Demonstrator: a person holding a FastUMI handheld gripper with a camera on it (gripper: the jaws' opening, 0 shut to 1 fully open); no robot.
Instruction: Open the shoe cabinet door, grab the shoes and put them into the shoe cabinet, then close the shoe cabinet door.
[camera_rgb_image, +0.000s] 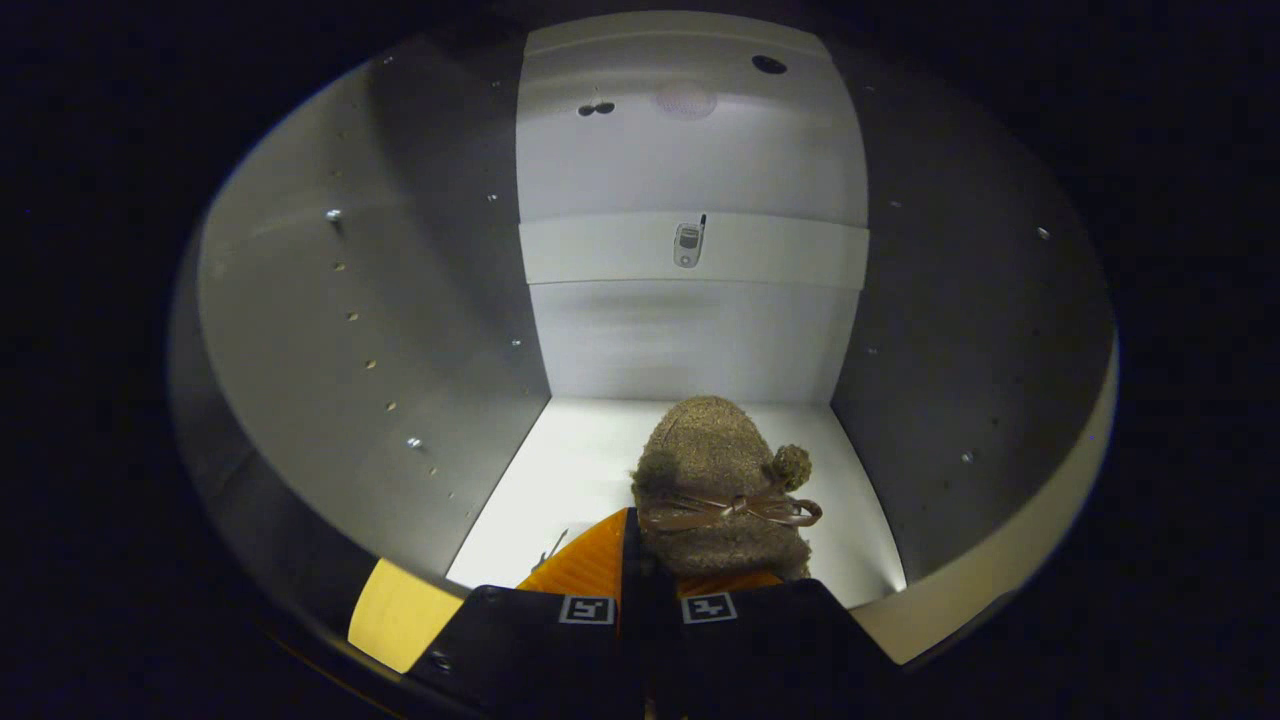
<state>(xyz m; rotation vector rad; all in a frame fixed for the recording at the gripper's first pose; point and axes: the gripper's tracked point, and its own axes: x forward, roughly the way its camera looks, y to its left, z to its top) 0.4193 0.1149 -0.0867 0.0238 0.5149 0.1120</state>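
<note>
Jaws stand nearly together at the bottom centre of the frame: the gripper (640, 585) has only a narrow dark slit between its two fingers, each carrying a small square marker. A fuzzy brown shoe (722, 480) with a thin ribbon bow and a small pompom sits just ahead of the fingers, its heel end dipping into the gap between them, toe pointing away toward the back. Whether both fingers actually press on the heel cannot be told, since the contact is hidden by the fingers themselves.

That shoe rests on the pale floor of the shoe cabinet (690, 340), lower centre of the frame, nearer the right wall than the left. Grey side walls with rows of small peg holes rise on either side. On the back panel, upper centre, a light horizontal rail bears a small fitting (688, 243).
</note>
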